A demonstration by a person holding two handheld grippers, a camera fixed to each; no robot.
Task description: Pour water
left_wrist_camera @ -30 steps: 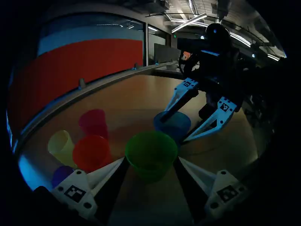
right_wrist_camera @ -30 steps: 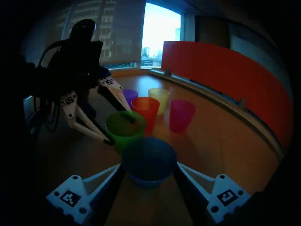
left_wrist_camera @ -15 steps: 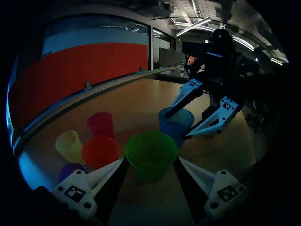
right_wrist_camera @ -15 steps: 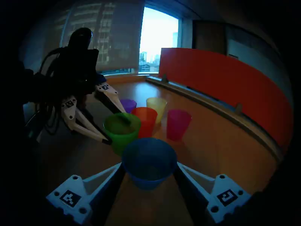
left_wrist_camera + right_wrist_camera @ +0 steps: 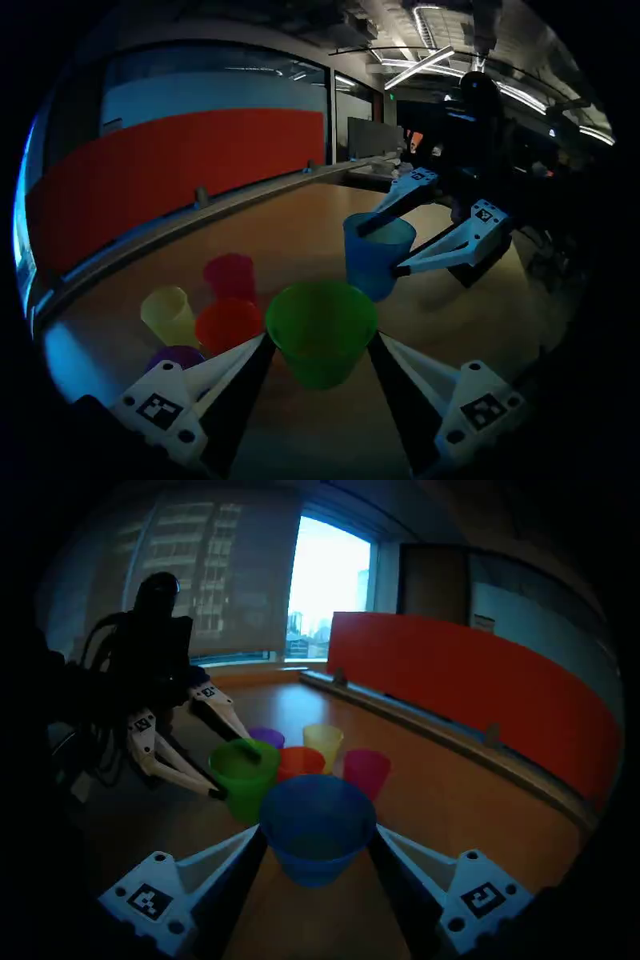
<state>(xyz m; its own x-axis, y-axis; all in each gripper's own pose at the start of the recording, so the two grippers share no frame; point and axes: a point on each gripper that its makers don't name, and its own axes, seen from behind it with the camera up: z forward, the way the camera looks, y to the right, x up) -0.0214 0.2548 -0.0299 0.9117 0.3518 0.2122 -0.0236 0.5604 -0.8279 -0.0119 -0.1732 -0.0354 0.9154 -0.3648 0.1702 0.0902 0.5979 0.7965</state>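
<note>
My left tongs [image 5: 321, 340] pinch the green cup [image 5: 320, 316] by its sides, one finger on each side, and my right tongs [image 5: 318, 830] clamp the blue cup [image 5: 317, 816] the same way. Both grasps are made, and both cups look to me lifted clear of the table [image 5: 304, 224], so the pick-up part seems done. The pour itself has not begun: each cup sits close to upright between its fingers. The light is too dim for me to tell whether either one holds water. What is left, as I judge it, is to bring one rim over the other and tip. Seen from my left tongs, the blue cup hangs ahead and a little to the right, near the green one but apart from it. Low and to the left of those tongs stand the red cup [image 5: 228, 324], the yellow cup [image 5: 166, 314], the pink cup [image 5: 230, 276] and the purple cup [image 5: 178, 356], bunched together; I would keep my swing off that side. Ahead and right of both tongs the tabletop lies bare, with the table's far rail [image 5: 200, 212] and the red partition [image 5: 200, 152] well beyond, so that is the room I have for tilting.
</note>
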